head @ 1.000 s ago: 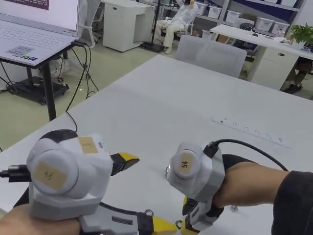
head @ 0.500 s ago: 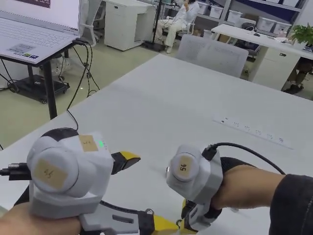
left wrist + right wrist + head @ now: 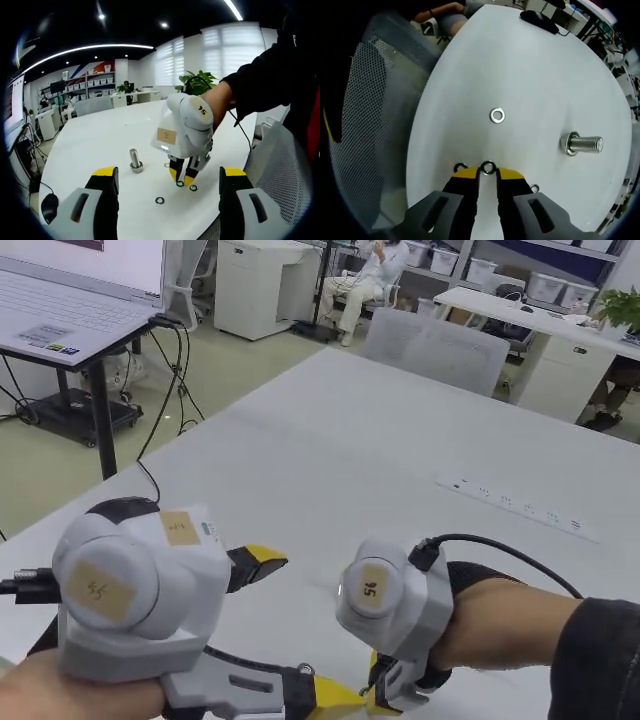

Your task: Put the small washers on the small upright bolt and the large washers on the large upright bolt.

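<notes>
Head view: left gripper (image 3: 300, 630) and right gripper (image 3: 385, 702) are held low over a smooth white table (image 3: 400, 440). Left gripper view: the left jaws are spread wide, a threaded steel bolt (image 3: 135, 160) upright beyond. Right gripper view: a flat round washer (image 3: 488, 167) is pinched in the narrow right tips.

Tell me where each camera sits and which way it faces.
Head view: on the headset, facing forward-down over the table; left claw, right claw, sleeve.
Left gripper view: on left claw, facing across the table at the bolt; own open jaws.
Right gripper view: on right claw, facing down; own jaws pinch a washer.
Shared: bolt in both gripper views.
</notes>
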